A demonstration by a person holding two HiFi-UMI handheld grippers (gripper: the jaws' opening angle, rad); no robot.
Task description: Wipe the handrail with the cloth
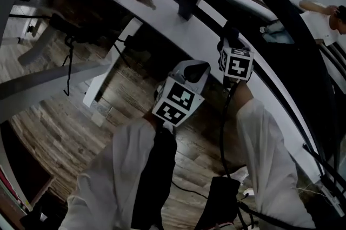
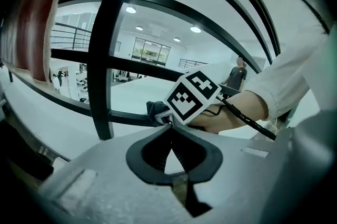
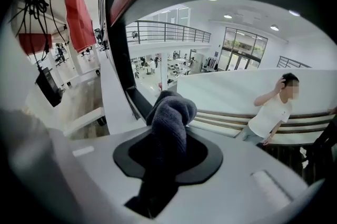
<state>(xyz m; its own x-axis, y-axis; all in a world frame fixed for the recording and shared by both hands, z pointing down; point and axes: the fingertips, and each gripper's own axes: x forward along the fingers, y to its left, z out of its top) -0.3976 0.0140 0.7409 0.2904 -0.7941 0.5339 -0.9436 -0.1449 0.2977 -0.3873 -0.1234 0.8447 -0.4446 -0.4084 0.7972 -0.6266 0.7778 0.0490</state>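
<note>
Dark grey cloth (image 3: 171, 115) is pinched between the jaws of the right gripper (image 3: 167, 136), its bunched end just beside a black bar of the handrail (image 3: 117, 33); contact cannot be told. The left gripper (image 2: 169, 138) hangs nearby, jaws pressed together on nothing. Wiping looks barely begun, with most of the rail left.

Ahead of the left gripper (image 2: 171, 127), a black post (image 2: 108, 59) and crossing rails (image 2: 210, 15) bar the way; the gaps between the rails stand open. The right gripper (image 2: 164, 115), clamped on the cloth (image 3: 171, 117), occupies the lower rail (image 2: 126, 117) directly in front. A red hanging (image 2: 37, 22) closes the far left.
</note>
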